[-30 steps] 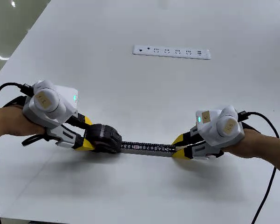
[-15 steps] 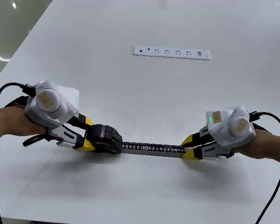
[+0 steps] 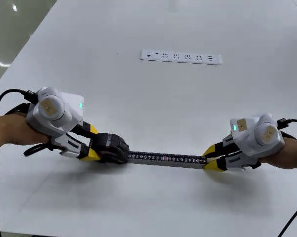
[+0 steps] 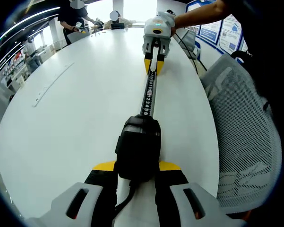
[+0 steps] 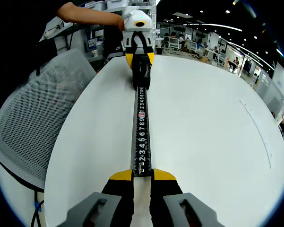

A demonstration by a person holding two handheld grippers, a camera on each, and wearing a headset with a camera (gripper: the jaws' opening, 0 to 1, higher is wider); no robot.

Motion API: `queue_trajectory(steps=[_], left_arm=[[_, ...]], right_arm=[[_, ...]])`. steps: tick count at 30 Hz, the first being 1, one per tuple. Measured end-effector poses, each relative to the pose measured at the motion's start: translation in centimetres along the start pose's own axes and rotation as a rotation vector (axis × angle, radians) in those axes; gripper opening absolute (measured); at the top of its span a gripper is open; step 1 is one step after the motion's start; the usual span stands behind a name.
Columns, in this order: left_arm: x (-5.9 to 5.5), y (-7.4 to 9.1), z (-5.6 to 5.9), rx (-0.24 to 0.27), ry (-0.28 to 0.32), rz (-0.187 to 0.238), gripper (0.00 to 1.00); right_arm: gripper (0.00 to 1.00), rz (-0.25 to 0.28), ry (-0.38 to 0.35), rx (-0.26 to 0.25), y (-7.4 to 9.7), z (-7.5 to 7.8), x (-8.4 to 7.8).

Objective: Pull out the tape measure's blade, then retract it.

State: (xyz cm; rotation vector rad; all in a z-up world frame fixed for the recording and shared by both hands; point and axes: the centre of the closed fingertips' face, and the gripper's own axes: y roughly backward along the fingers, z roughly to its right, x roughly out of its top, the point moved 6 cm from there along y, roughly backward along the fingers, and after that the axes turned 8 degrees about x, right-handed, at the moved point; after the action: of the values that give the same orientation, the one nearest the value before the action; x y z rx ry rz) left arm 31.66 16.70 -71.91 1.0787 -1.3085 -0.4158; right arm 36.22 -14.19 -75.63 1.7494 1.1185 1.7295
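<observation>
Head view, near edge of the white worktop [image 3: 153, 103]: grips the black tape measure case [image 3: 110, 147] with the left hand-held gripper [image 3: 93, 143], jaws clenched on its sides. Pinches the tip of the blade [image 3: 165, 159] with the right hand-held gripper [image 3: 211, 158], well apart. Holds the blade straight between the two, numbers up, low along the worktop. Shows a white power strip [image 3: 181, 57] farther back.

The blade [image 5: 142, 127] bears numerals, seemingly 2 through 9.
</observation>
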Motion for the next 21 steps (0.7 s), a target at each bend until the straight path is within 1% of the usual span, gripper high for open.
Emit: queue_trajectory(steps=[18, 21], left_arm=[[0.0, 0.0, 0.0, -0.003, 0.007, 0.000, 0.25], [0.0, 0.0, 0.0, -0.003, 0.007, -0.001, 0.25]], right_arm=[[0.08, -0.033, -0.019, -0.005, 1.6, 0.2, -2.0], [0.08, -0.036, -0.025, -0.006, 1.9, -0.1, -2.1]])
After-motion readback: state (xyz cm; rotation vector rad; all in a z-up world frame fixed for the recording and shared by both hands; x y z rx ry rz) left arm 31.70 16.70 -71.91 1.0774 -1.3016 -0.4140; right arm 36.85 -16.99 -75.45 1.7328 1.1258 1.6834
